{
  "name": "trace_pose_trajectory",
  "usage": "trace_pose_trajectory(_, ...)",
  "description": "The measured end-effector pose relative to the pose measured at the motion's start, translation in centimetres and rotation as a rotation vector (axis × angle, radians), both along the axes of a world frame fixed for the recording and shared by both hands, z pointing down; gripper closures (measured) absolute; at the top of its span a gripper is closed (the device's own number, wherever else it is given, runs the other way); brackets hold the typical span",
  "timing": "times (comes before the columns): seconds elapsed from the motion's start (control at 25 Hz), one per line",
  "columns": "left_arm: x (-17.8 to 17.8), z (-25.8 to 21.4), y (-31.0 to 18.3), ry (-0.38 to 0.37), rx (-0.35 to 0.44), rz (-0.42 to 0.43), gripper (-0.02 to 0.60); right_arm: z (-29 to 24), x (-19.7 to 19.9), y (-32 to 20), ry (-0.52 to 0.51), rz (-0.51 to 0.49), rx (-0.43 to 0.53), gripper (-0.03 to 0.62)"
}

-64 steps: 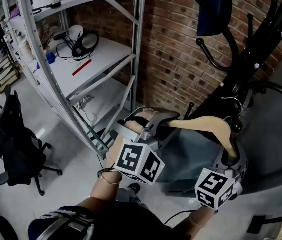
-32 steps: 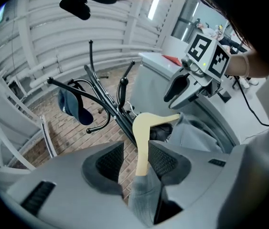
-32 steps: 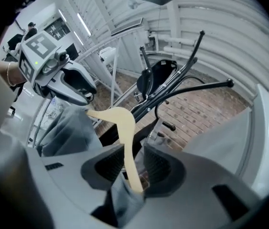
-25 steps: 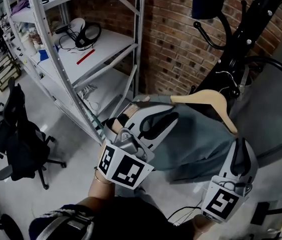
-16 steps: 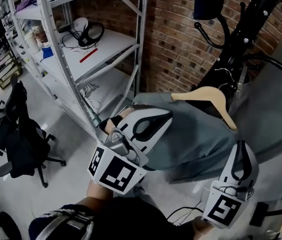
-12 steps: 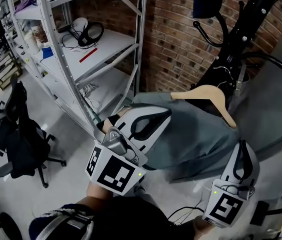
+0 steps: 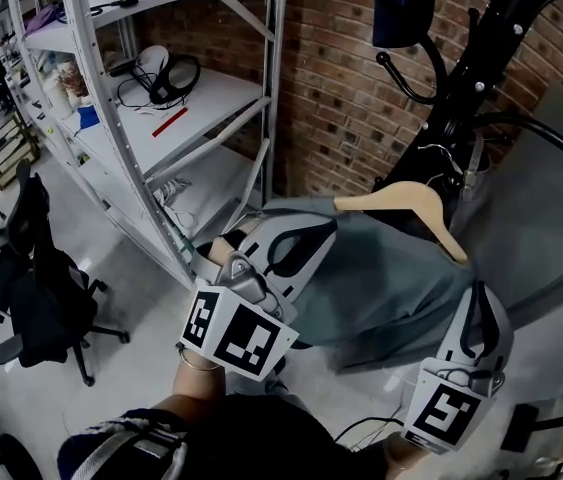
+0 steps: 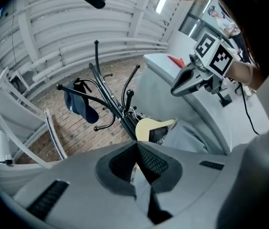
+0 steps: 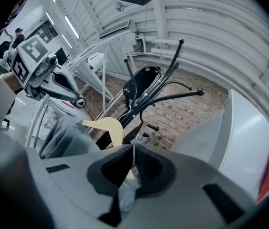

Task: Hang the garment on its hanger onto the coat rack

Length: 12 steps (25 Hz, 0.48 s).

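A grey garment (image 7: 381, 278) hangs on a wooden hanger (image 7: 401, 200) whose wire hook sits on the black coat rack (image 7: 471, 78). My left gripper (image 7: 327, 229) is shut at the garment's left shoulder, and I see nothing pinched between its pads. My right gripper (image 7: 478, 291) is shut just below the garment's right edge, also empty. In the left gripper view the hanger (image 8: 151, 128) and garment (image 8: 189, 135) lie beyond the closed jaws (image 8: 136, 144). In the right gripper view the hanger (image 9: 108, 128) and garment (image 9: 62, 135) show past its own closed jaws (image 9: 133, 149).
A dark blue cap (image 7: 401, 8) hangs high on the rack. Metal shelving (image 7: 176, 118) with headphones (image 7: 166, 78) stands at the left before a brick wall (image 7: 341, 88). A black office chair (image 7: 36, 298) is at far left, a grey panel (image 7: 551, 198) at right.
Both grippers have let go of the hanger, drawn back toward me and closed their jaws. The hanger with the garment stays on the rack.
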<state>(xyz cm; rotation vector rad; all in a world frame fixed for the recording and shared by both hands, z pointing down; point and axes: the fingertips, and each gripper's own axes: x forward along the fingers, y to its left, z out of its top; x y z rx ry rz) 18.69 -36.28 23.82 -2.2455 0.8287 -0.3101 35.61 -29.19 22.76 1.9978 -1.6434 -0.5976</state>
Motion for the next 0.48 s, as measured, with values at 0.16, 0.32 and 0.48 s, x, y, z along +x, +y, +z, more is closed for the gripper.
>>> trace_pose_trajectory(0.16, 0.1, -0.1, -1.0, 0.005, -0.005, -0.001, 0.578, 0.0, -0.1, -0.9, -0.002, 0.0, 0.0, 0.562)
trace_pose_trajectory(0.32, 0.1, 0.1, -2.0, 0.002, -0.009, 0.001, 0.578, 0.2, -0.2, -1.8, -0.01, 0.001, -0.009, 0.563)
trace_pose_trajectory(0.48, 0.3, 0.3, -3.0, -0.004, -0.012, 0.006, 0.578, 0.3, -0.3, -2.8, -0.018, -0.003, -0.013, 0.563)
